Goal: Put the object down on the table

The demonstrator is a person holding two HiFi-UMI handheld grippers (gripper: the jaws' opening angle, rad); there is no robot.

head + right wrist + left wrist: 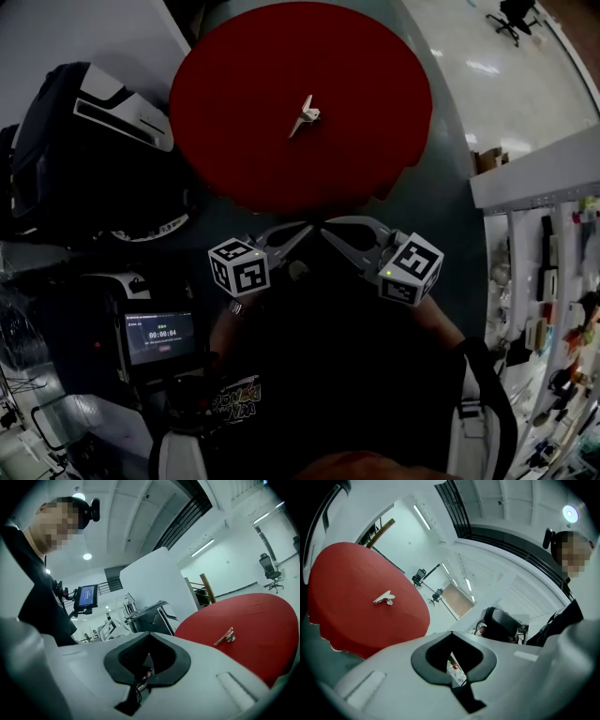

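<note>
A small silver metal clip (305,116) lies near the middle of the round red table (234,112). It also shows in the left gripper view as the clip (384,598) on the red table (342,616), and in the right gripper view as the clip (225,636) on the red table (262,630). Both grippers are held close to the person's body, short of the table's near edge and well apart from the clip. My left gripper (306,229) (451,633) is shut with nothing in it. My right gripper (326,230) (151,634) is shut too, and empty.
A black and white machine (84,141) stands left of the table. A small screen (159,337) glows at lower left. A white wall panel with hanging tools (548,272) runs along the right. An office chair (514,17) stands far off.
</note>
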